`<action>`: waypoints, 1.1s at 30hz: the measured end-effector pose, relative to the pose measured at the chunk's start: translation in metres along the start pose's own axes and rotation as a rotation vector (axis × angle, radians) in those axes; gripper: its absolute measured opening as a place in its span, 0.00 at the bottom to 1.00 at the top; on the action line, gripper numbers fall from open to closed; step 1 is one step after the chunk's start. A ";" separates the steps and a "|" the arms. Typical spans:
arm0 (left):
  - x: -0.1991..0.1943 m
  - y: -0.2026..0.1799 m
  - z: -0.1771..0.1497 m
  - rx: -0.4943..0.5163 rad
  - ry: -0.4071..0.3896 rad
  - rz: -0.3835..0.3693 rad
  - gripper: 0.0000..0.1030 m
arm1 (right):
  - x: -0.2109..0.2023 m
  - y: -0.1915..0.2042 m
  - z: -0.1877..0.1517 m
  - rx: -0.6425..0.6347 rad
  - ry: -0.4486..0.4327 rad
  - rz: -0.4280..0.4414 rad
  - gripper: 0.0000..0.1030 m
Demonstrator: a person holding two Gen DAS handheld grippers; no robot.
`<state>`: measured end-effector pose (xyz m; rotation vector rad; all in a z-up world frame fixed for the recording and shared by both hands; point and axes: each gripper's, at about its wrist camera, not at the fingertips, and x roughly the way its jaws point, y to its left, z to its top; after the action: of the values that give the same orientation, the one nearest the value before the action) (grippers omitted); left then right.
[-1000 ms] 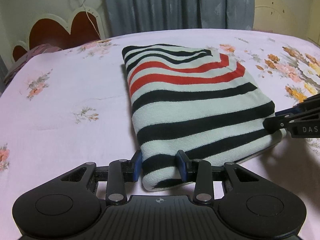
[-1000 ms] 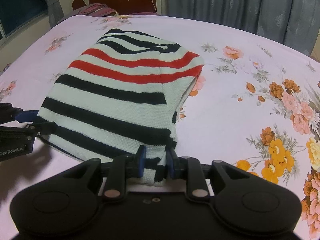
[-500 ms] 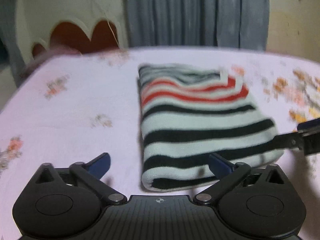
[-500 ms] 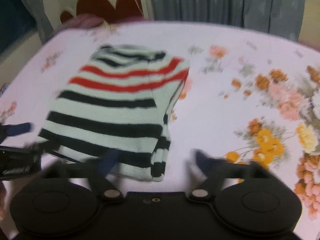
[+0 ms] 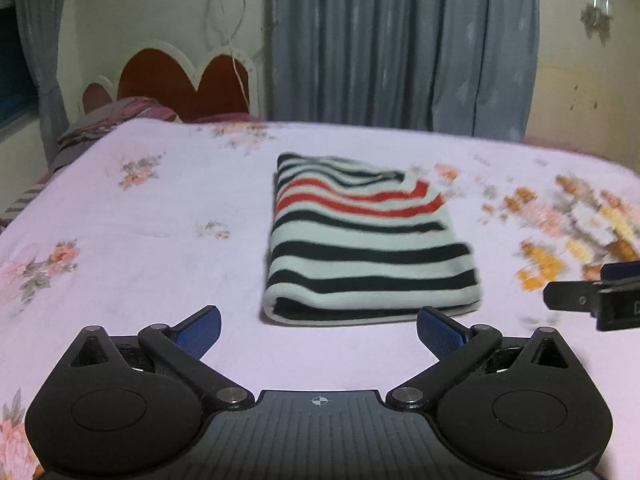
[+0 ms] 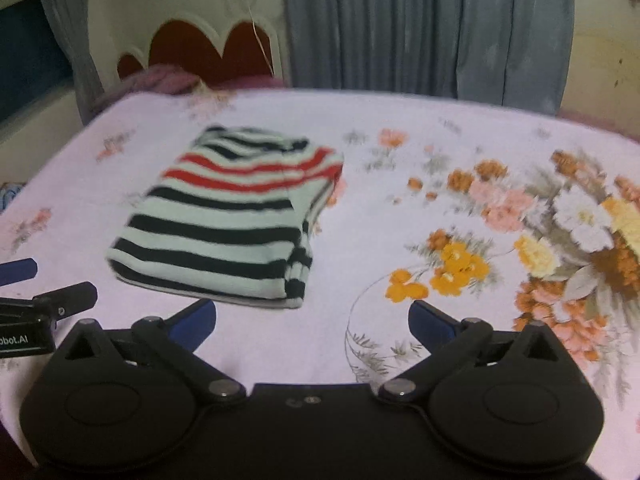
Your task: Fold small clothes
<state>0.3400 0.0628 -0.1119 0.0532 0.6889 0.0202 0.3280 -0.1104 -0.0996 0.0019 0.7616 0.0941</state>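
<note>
A folded striped knit garment [image 5: 368,248], white with black and red stripes, lies flat on the bed; it also shows in the right wrist view [image 6: 232,224]. My left gripper [image 5: 318,330] is open and empty, drawn back just short of the garment's near edge. My right gripper [image 6: 312,322] is open and empty, also back from the near edge, towards its right corner. The right gripper's side shows at the right of the left wrist view [image 5: 592,298]. The left gripper's side shows at the left of the right wrist view [image 6: 44,300].
The bed has a pale pink floral sheet [image 5: 140,248] with a large flower print on its right part [image 6: 560,232]. A red and white scalloped headboard [image 5: 180,80] and grey curtains [image 5: 400,40] stand behind. A purple bundle [image 5: 116,114] lies at the head of the bed.
Both grippers were shut on the garment's near edge. They have opened, let it go, and pulled back and up. The garment lies folded on the bed.
</note>
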 end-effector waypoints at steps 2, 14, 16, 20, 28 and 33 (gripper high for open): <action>-0.019 -0.002 0.000 0.008 -0.017 -0.003 1.00 | -0.020 0.001 -0.003 0.003 -0.032 0.000 0.99; -0.123 -0.018 -0.010 -0.003 -0.125 -0.053 1.00 | -0.121 0.008 -0.022 -0.005 -0.152 -0.025 0.99; -0.134 -0.019 -0.016 -0.010 -0.128 -0.054 1.00 | -0.132 0.013 -0.026 -0.020 -0.165 -0.034 0.99; -0.154 -0.017 -0.025 -0.022 -0.133 -0.060 1.00 | -0.150 0.020 -0.037 -0.033 -0.183 -0.038 0.99; -0.174 -0.011 -0.030 -0.032 -0.156 -0.057 1.00 | -0.171 0.021 -0.048 -0.010 -0.194 -0.039 0.99; -0.179 -0.010 -0.030 -0.029 -0.166 -0.060 1.00 | -0.177 0.027 -0.049 -0.024 -0.201 -0.041 0.99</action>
<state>0.1828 0.0472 -0.0225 0.0060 0.5239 -0.0316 0.1647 -0.1002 -0.0125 -0.0273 0.5589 0.0628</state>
